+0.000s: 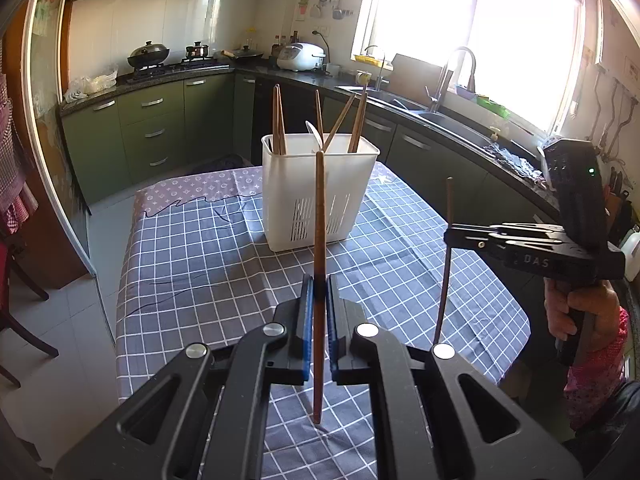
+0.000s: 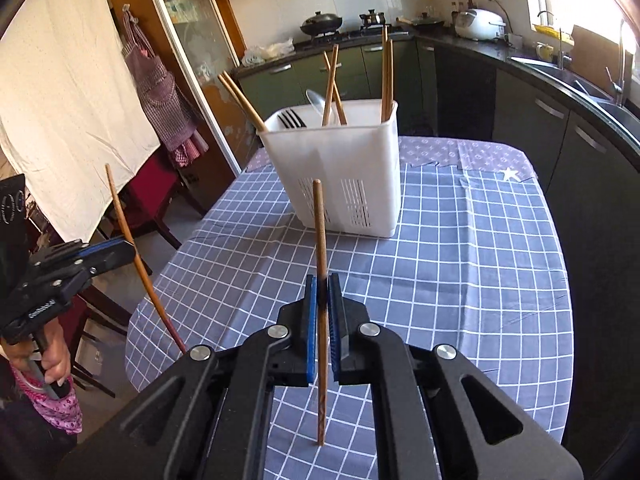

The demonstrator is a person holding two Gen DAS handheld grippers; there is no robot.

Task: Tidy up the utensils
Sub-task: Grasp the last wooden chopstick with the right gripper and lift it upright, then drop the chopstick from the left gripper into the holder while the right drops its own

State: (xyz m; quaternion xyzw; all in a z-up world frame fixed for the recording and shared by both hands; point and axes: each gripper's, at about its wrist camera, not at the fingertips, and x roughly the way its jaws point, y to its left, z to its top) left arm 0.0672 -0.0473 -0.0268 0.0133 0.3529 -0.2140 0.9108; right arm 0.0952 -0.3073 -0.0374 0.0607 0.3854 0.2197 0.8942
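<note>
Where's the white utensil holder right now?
The holder stands on the checked tablecloth toward the table's far end, dead ahead in the left wrist view and slightly right of centre in the right wrist view, with chopsticks and a fork inside.

I see a table covered by a grey-blue cloth with a white grid pattern (image 1: 192,248) and a mauve patterned strip along its far edge, and on it stands only a white slotted plastic utensil holder (image 1: 316,188), upright near that far end.
</note>
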